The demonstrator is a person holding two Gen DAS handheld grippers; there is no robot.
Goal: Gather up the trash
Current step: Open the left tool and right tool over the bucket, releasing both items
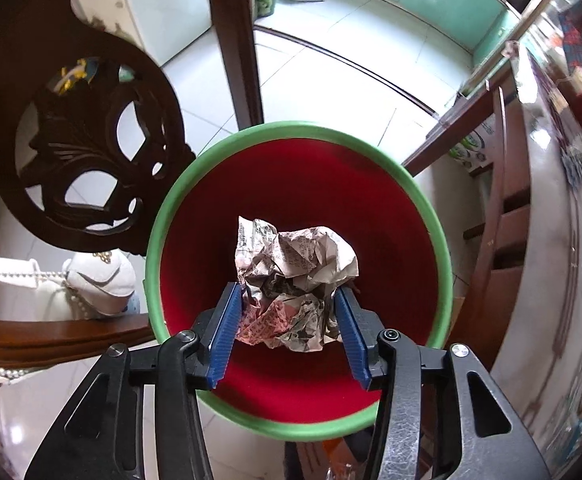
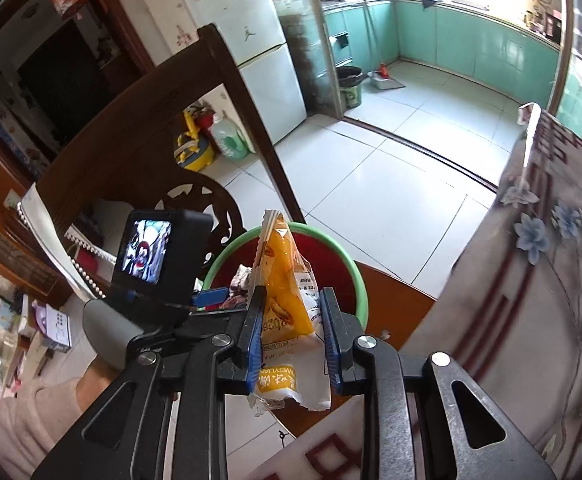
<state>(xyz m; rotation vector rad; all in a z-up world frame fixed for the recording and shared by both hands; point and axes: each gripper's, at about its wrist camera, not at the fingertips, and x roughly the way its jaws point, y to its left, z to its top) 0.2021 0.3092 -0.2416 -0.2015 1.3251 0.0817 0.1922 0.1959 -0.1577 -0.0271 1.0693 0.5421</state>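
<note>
In the left wrist view, my left gripper (image 1: 289, 300) is shut on a crumpled newspaper ball (image 1: 291, 276) and holds it over the mouth of a red bin with a green rim (image 1: 291, 130). In the right wrist view, my right gripper (image 2: 291, 300) is shut on an orange and white snack wrapper (image 2: 287, 304), upright between the blue pads, just before the same bin (image 2: 351, 270). The left gripper's camera body (image 2: 159, 256) and one blue pad show left of the wrapper, with the newspaper (image 2: 243, 276) at the bin's rim.
A dark carved wooden chair (image 1: 87, 152) stands left of the bin, with a white bag (image 1: 91, 284) on its seat. A table with a flowered cloth (image 2: 531, 300) is at the right. White tiled floor (image 2: 371, 184) lies beyond, leading to a kitchen with another dark bin (image 2: 351, 84).
</note>
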